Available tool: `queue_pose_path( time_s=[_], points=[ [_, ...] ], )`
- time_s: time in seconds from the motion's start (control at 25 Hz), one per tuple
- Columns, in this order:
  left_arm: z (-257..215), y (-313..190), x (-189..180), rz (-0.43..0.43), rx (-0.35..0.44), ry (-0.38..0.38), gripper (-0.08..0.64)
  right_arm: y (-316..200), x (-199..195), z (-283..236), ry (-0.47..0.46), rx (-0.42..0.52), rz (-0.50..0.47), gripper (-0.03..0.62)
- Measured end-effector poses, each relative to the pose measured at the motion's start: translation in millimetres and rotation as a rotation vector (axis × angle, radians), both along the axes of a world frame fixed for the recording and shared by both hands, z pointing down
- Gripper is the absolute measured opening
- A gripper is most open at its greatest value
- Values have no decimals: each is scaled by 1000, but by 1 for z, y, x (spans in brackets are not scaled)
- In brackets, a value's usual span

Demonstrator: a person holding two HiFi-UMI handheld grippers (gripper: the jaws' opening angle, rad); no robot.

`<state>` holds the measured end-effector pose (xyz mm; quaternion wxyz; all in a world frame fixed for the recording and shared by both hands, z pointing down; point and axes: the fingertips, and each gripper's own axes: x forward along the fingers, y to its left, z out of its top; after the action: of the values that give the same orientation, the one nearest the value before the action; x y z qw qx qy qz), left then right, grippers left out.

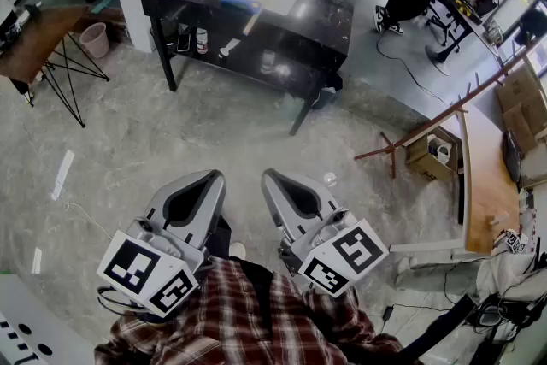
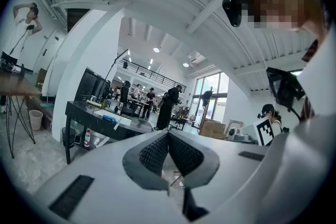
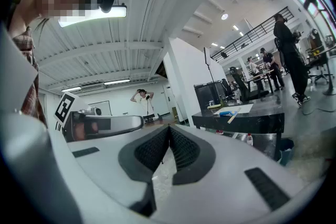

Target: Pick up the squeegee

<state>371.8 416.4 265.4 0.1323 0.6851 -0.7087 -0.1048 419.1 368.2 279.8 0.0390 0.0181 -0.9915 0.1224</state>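
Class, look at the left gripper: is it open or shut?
Shut. The left gripper shows its two ribbed pads meeting at the tips in its own view, with nothing between them.

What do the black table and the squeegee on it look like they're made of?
Black table: glossy dark top with pale reflections, perhaps lacquer or polished stone; slim black legs, likely metal. Squeegee: blue head, probably plastic; pale matte handle, possibly wood; too small to be sure.
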Motion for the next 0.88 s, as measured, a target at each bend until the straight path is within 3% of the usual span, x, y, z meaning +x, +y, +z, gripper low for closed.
queue_pose_path(
  time_s=[0.4,0.88],
  points=[
    [9,-31,-52,-3,1,18,11,-31,-48,9,18,-9,8,12],
    [4,-128,-208,18,22,-21,11,-134,-207,-1,-15,24,35,12]
  ],
)
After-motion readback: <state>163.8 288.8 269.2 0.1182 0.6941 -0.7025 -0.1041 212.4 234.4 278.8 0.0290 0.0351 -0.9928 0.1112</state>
